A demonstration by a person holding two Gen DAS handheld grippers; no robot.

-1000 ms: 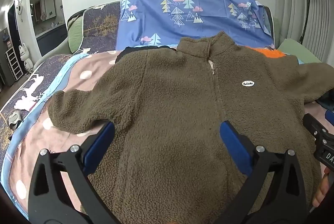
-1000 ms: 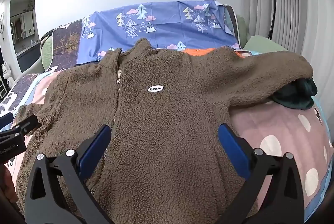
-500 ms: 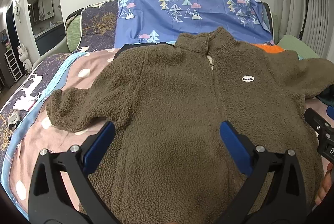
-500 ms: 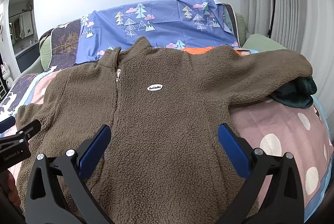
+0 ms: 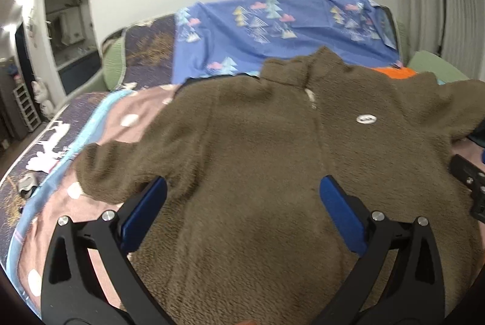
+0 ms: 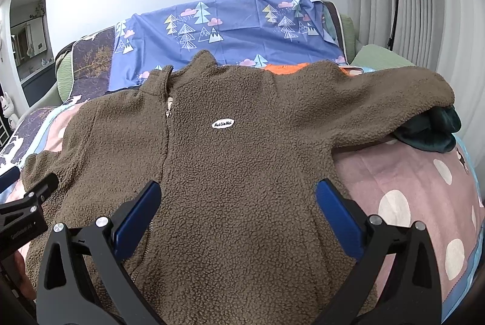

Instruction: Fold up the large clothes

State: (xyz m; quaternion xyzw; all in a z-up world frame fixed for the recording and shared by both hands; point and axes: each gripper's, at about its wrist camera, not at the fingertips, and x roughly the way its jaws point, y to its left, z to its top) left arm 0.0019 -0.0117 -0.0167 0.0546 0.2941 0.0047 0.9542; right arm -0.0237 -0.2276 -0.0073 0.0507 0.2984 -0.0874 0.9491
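left view blurred, fleece jacket point(image 6: 242, 173) hem cropped

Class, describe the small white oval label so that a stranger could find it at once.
Start at the bed with its pink dotted cover, where a brown fleece jacket lies spread. On its chest, beside the zip, sits the white oval label, the only white patch with dark lettering.

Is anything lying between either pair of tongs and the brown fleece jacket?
Nothing visible. Both the left tongs and right tongs are open directly over the fleece jacket, with no object on its front. Its far sleeve rests on a dark green garment.
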